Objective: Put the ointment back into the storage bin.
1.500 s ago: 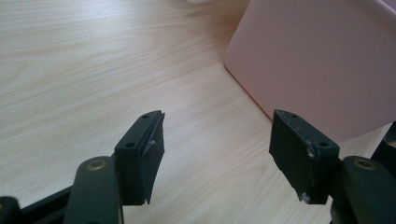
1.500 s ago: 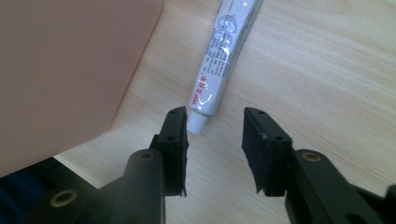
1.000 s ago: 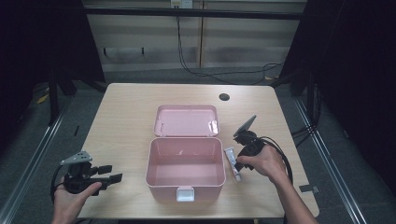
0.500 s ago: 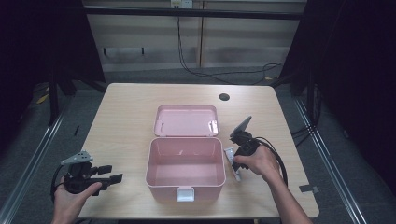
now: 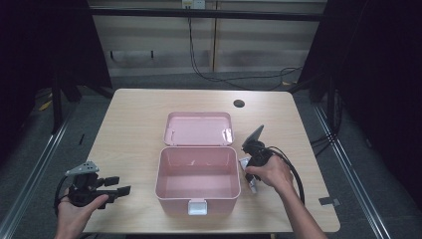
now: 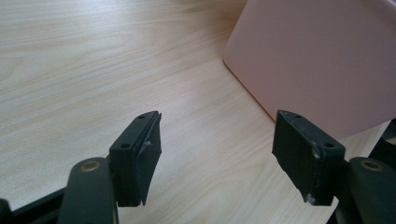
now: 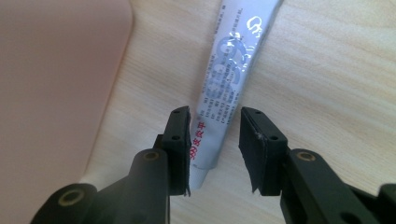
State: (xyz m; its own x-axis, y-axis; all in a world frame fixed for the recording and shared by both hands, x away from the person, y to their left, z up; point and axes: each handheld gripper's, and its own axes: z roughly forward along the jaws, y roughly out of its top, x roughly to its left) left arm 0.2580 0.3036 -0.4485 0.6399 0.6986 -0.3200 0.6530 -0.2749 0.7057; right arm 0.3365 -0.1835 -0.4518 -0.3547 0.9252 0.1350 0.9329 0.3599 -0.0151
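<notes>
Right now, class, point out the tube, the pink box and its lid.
tube (image 7: pixel 229 70), right gripper view, on its printed body.
box (image 5: pixel 198 200), high view, on its front wall.
lid (image 5: pixel 199 128), high view, on its inner face.

A pink plastic box (image 5: pixel 160 175) stands open on the pale wooden table (image 5: pixel 134 124), between the left gripper (image 5: pixel 122 185) and the right gripper (image 7: pixel 214 126), just beside the right one. Its lid (image 5: pixel 199 128) lies flat beyond both, hinged at the back. A white latch (image 5: pixel 197 206) sits on the near wall. A dark round hole (image 5: pixel 239 103) lies well beyond the right gripper.
</notes>
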